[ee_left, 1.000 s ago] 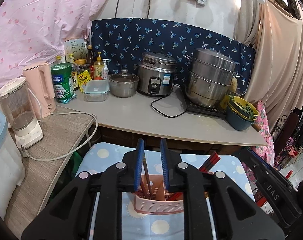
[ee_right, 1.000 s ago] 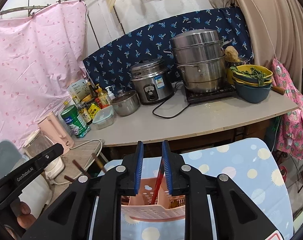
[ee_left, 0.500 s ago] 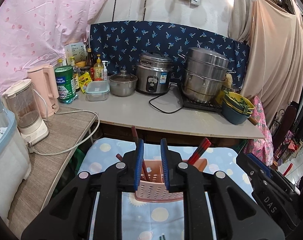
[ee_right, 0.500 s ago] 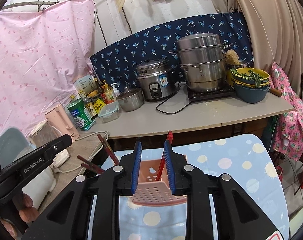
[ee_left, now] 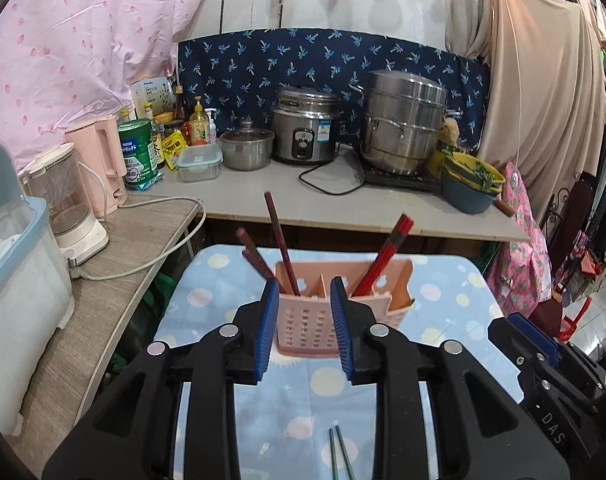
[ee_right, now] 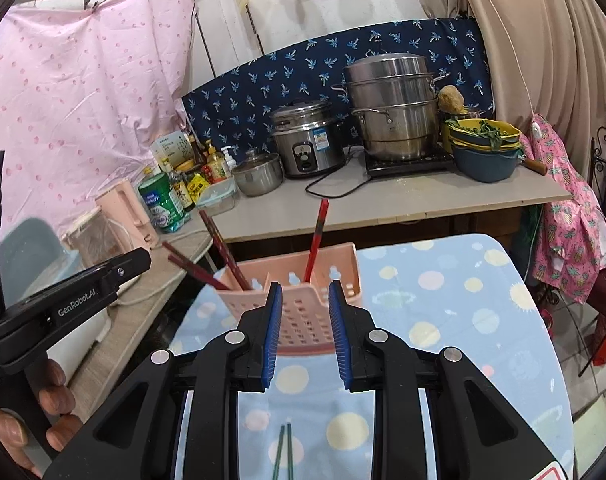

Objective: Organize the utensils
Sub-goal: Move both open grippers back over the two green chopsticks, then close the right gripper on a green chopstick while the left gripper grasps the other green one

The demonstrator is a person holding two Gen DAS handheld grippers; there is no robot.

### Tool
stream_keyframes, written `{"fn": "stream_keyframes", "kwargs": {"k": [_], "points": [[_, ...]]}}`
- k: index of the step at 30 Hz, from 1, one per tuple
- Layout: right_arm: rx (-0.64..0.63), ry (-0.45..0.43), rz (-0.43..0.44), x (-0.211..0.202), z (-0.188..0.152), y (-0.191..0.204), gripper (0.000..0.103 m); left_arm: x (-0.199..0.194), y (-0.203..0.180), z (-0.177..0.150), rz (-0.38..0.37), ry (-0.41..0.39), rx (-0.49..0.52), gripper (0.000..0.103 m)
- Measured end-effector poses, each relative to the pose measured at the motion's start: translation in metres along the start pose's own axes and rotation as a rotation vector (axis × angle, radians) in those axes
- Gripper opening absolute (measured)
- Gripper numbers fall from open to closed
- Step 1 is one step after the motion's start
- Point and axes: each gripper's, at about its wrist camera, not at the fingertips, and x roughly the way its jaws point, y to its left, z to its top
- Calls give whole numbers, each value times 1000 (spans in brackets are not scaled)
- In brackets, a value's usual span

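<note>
A pink slotted utensil holder (ee_left: 323, 312) stands on the dotted blue tablecloth (ee_left: 443, 320); it also shows in the right wrist view (ee_right: 303, 296). Dark red chopsticks (ee_left: 279, 240) lean in its left compartment, and red chopsticks (ee_left: 387, 252) in its right one. A pair of green chopsticks (ee_left: 339, 456) lies on the cloth in front of the holder, also in the right wrist view (ee_right: 283, 452). My left gripper (ee_left: 303, 320) is open and empty, just short of the holder. My right gripper (ee_right: 303, 320) is open and empty too.
A grey counter (ee_left: 343, 204) behind the table carries a rice cooker (ee_left: 303, 132), a steamer pot (ee_left: 403, 124), bowls (ee_left: 471, 184), bottles and a green tin (ee_left: 137, 148). A side table (ee_left: 115, 248) at left holds a pink kettle (ee_left: 99, 164) and a blender.
Both grippers have opened and pulled back from the holder. The chopsticks they held between their pads now stand in the holder.
</note>
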Motion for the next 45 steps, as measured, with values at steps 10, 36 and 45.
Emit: {"fn": "stream_keyframes", "kwargs": {"k": [10,36,45], "points": [[-27,60,-15,-20,-55,-1,24,-4,5,-60,6,88,5,26],[-103,317,-36,-44,-215,0,24,-12,14,-207,6,320,18,28],[-118,381,-10,-45,-250,10,24,-19,14,-234,2,370,27,35]]}}
